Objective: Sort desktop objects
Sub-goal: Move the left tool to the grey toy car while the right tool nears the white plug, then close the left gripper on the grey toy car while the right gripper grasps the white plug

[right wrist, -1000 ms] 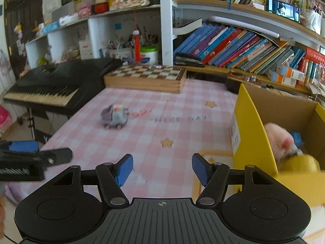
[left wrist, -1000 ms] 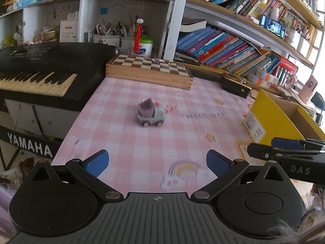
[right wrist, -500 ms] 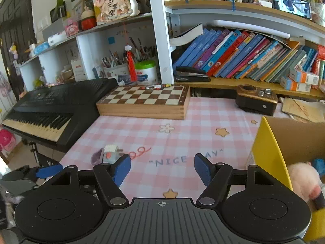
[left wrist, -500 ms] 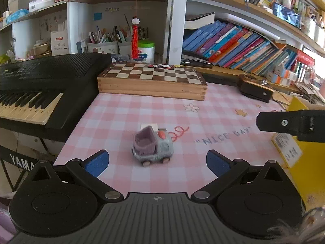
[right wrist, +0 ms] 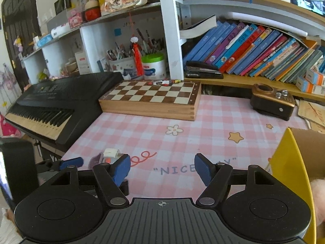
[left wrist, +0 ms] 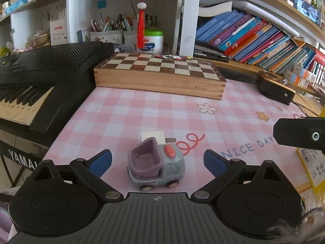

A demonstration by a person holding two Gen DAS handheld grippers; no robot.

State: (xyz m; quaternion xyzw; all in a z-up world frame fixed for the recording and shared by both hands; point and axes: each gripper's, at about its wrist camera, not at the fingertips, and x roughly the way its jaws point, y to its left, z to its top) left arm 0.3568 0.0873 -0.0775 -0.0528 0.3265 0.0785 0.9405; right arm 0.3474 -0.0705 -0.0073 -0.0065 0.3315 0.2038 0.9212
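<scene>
A small grey toy truck [left wrist: 156, 162] with a purple bed and a red top stands on the pink checked tablecloth [left wrist: 162, 113]. My left gripper [left wrist: 157, 161] is open, and the truck stands between its blue pads without touching them. In the right wrist view the truck [right wrist: 105, 159] is partly hidden behind that gripper's left finger. My right gripper [right wrist: 162, 168] is open and empty above the cloth, beside a yellow cardboard box [right wrist: 292, 162]. A pink plush [right wrist: 319, 195] shows inside the box.
A wooden chessboard box [left wrist: 160, 75] lies at the back of the table. A black Yamaha keyboard [left wrist: 34, 77] stands at the left. A small brown radio [left wrist: 276, 89] sits at the right back. Bookshelves with slanted books [left wrist: 254, 38] and pen pots run behind.
My left gripper has moved forward until the truck stands between its open fingers. My right gripper has risen and moved forward, away from the yellow box.
</scene>
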